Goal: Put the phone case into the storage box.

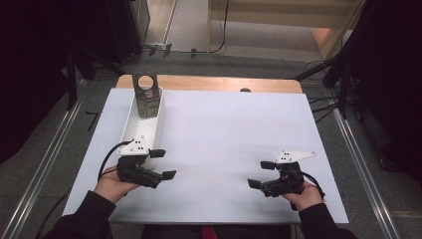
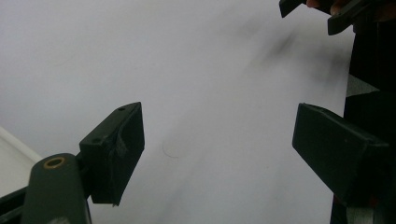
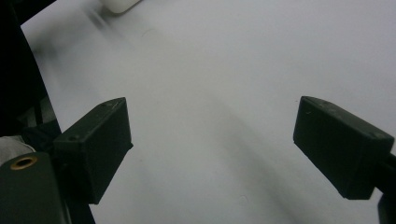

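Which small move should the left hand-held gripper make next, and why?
Probably a reach forward to the white tray: the left hand-held gripper is open and empty just beside its near end, and the dark flat plate leans in its far end.

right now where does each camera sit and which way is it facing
High view: above the person's side, looking forward and down on the white table; forearms, left gripper, right gripper, white tray.
Left gripper view: between its open jaws, over bare table, right gripper beyond.
Right gripper view: likewise, tray beyond.
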`<state>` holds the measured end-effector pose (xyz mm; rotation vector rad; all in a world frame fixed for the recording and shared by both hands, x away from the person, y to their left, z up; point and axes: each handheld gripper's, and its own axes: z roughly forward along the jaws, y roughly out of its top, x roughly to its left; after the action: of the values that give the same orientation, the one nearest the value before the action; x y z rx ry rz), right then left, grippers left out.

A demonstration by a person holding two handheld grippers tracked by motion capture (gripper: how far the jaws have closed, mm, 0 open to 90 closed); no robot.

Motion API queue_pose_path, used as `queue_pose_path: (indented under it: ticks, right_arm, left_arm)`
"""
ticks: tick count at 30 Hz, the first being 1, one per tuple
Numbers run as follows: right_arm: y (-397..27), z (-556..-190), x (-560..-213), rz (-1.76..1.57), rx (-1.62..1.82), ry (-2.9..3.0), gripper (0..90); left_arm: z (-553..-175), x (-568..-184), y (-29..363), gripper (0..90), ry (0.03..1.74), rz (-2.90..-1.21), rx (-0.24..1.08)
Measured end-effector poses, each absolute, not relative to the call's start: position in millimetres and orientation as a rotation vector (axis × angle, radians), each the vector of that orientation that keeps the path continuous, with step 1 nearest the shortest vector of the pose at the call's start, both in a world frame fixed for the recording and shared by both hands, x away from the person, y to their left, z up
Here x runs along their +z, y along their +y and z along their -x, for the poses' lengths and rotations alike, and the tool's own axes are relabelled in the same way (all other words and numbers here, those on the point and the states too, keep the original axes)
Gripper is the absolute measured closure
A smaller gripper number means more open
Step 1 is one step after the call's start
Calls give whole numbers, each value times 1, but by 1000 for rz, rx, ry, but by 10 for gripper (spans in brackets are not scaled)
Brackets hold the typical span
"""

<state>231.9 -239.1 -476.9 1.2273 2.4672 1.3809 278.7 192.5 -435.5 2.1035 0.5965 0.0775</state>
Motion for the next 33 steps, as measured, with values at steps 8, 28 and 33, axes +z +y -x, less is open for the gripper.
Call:
queue_pose_path:
  ticks: [8, 28, 33]
  right_arm:
    - [-239, -232, -477, -1226, 1380, 2470, 105]
    - [-239, -232, -477, -1217, 1379, 2471, 104]
    - [-238, -232, -477, -1216, 1377, 2475, 104]
  left_arm:
    - [-274, -442, 191, 169, 573, -2122, 80]
    - [-267, -450, 193, 170, 545, -2150, 59]
    - [-267, -452, 194, 169, 543, -2155, 48]
